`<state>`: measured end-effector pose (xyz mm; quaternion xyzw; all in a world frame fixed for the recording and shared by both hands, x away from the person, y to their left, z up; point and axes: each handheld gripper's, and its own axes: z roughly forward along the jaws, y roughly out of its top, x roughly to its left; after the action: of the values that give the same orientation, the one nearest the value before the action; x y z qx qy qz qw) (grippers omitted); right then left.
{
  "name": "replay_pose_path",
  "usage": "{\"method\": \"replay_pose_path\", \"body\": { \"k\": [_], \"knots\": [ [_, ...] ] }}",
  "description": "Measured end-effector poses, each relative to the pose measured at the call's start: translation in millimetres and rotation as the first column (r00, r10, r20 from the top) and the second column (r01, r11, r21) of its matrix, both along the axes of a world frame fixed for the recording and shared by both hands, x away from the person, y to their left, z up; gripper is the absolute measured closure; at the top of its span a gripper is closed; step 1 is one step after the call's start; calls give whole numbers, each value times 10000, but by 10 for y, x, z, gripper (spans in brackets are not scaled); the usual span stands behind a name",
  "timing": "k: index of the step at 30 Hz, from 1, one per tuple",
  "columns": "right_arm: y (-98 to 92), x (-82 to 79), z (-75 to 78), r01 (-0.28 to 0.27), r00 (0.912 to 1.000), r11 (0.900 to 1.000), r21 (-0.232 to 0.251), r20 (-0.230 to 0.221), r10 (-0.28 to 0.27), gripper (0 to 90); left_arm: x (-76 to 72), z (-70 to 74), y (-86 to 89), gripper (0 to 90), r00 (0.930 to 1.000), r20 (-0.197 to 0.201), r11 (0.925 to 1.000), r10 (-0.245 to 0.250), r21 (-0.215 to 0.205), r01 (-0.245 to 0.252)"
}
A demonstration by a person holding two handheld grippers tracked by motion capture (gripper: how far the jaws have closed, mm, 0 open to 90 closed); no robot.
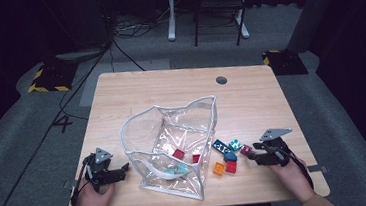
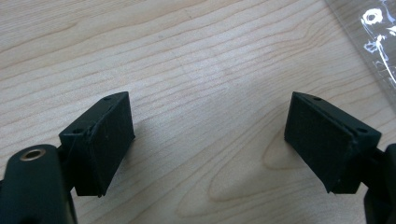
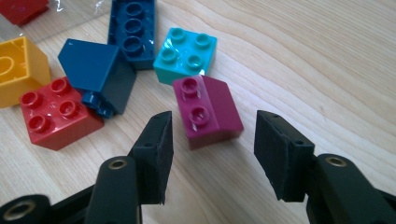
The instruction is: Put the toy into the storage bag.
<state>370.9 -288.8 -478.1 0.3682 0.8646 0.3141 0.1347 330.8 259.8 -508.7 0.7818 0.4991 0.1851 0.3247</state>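
A clear plastic bag [image 1: 200,126] with a white rim stands open in the middle of the wooden table [image 1: 169,84]. Inside it lie two red bricks [image 1: 178,153] and a teal one [image 1: 179,169]. To its right several loose bricks lie on the table. In the right gripper view they are a magenta sloped brick [image 3: 208,112], a turquoise one [image 3: 186,53], a long dark blue one [image 3: 133,28], a blue sloped one [image 3: 95,74], a red one [image 3: 53,114] and an orange one [image 3: 18,70]. My right gripper [image 3: 212,140] is open, and the magenta brick's near end lies between its tips, untouched. My left gripper [image 2: 208,135] is open over bare wood, left of the bag.
The bag's clear wall [image 2: 373,37] is at the upper right of the left gripper view. A round cable hole [image 1: 221,80] sits near the table's far edge. Beyond the table stand a chair and desk legs [image 1: 213,15]. Both hands rest near the table's front edge.
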Motion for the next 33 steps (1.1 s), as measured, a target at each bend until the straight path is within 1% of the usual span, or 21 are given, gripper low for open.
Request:
{"method": "replay_pose_path", "body": {
  "k": [3,5,7,9,10,13,17,18,22,23,27,31,33],
  "knots": [
    [81,38,-18,-142,9999,9998,-156,44,142,476,0,0,0,161,10000,-1,10000,0,0,0],
    [123,70,-40,-163,9999,9995,-257,-30,163,486,0,0,0,161,10000,-1,10000,-2,2,2],
    [148,97,-63,-206,9997,9987,-461,-104,201,529,0,0,0,161,10000,2,10000,0,-1,0],
    [146,113,-68,-196,9995,9993,-318,-246,188,575,0,0,0,161,10000,2,10000,1,-2,-1],
    [142,118,-65,-211,9995,9991,-356,-235,203,583,0,0,0,161,10000,-1,10000,3,-7,-3],
    [134,111,-55,-231,9990,9992,-327,-395,218,587,0,0,0,161,10000,1,10000,-1,-1,1],
    [116,90,-20,-297,9986,9993,-221,-434,287,587,0,0,0,161,10000,1,10000,-1,0,1],
    [114,79,5,-287,9985,9994,-189,-461,278,587,0,0,0,161,10000,-4,10000,1,-3,-1],
    [110,44,135,-419,9988,9991,-119,-277,415,587,0,0,0,161,10000,-1,10000,-2,1,2],
    [112,26,196,-443,9987,9990,-73,-272,441,587,1,0,-1,161,10000,-4,10000,15,-10,-15],
    [110,5,313,-541,9983,9985,81,-205,542,587,5,-2,-5,161,9999,-11,9999,114,-44,-114],
    [103,-5,499,-662,9977,9975,265,-87,665,587,8,-1,-3,161,9999,0,9999,115,-16,-115],
    [100,-12,597,-698,9975,9965,463,-62,702,587,8,-1,-3,161,9999,1,9999,117,-17,-117]
  ]
}}
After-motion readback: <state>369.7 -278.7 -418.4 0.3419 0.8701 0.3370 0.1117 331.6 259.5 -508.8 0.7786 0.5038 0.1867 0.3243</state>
